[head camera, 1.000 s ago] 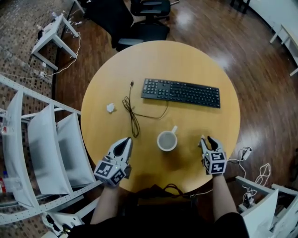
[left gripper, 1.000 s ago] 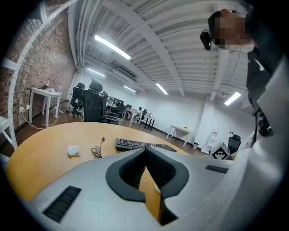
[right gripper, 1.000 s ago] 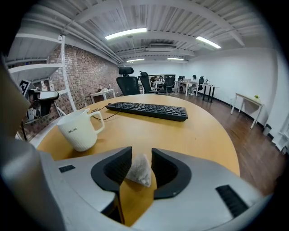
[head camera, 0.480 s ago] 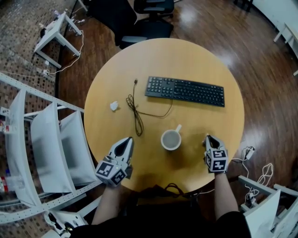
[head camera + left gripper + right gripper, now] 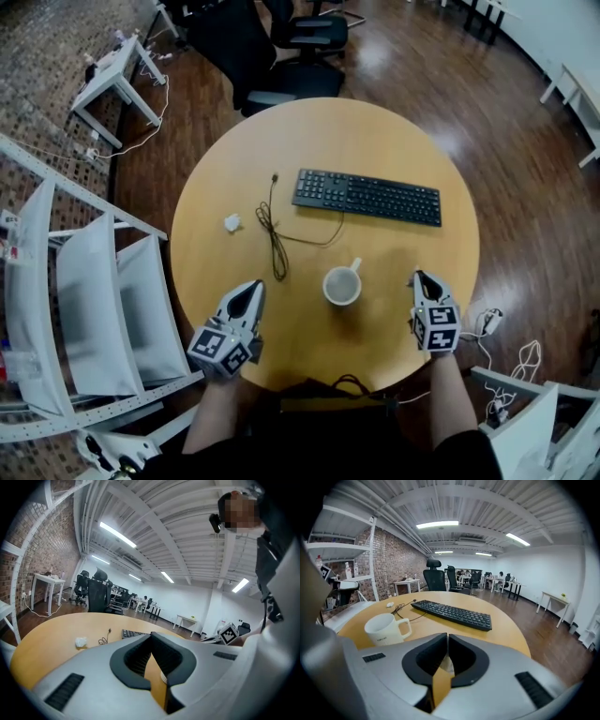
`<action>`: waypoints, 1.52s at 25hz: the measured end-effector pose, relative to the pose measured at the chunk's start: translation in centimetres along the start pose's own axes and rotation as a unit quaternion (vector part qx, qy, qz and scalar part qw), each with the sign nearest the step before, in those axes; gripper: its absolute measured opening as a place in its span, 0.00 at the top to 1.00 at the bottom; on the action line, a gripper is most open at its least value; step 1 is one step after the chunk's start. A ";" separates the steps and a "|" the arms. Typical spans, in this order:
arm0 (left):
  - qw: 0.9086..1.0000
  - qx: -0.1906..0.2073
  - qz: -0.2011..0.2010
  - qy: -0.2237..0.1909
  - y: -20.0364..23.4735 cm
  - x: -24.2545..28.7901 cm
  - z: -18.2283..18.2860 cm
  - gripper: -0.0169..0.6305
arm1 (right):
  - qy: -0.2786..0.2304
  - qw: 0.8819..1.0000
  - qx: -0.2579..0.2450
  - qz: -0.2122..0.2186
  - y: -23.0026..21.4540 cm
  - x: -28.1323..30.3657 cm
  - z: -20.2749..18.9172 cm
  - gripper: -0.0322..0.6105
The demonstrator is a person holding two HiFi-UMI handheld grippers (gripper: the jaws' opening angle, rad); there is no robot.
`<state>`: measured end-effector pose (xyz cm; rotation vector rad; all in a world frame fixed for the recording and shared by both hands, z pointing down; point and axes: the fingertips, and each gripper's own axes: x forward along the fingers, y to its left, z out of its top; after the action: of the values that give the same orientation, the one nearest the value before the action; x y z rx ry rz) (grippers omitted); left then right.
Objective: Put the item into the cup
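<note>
Right gripper view, right gripper (image 5: 447,637) fingers (image 5: 423,660) pressed together, cup (image 5: 384,629) near, left gripper (image 5: 151,635) likewise.

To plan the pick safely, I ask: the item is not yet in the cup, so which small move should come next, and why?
Probably carry the left gripper forward toward the small white lump, opening its shut tongs on the way. The lump lies left of the cable, nearer this gripper than the right gripper, whose tongs are also shut. The cup waits at centre.
</note>
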<state>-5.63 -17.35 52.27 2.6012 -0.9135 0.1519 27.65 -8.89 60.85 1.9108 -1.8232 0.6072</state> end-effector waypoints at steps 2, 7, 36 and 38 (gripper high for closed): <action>1.000 0.003 -0.001 -0.009 -0.1 -0.6 0.5 0.99 | -0.020 1.000 -0.006 -0.002 0.3 -0.8 1.7 0.94; 0.999 0.013 -0.001 -0.034 -0.1 -1.7 2.5 0.99 | -0.061 0.998 -0.019 -0.001 1.5 -2.3 5.3 0.94; 0.987 0.016 0.106 -0.119 3.7 -13.7 4.5 0.99 | -0.102 0.980 -0.129 0.114 14.6 -1.9 10.2 0.94; 0.986 0.021 0.113 -0.119 4.0 -14.3 4.5 0.99 | -0.101 0.978 -0.138 0.120 15.5 -1.5 10.1 0.94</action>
<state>-19.44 -13.66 46.24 2.5846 -1.3029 -0.0837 12.28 -14.29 51.86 1.6297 -2.1590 0.2209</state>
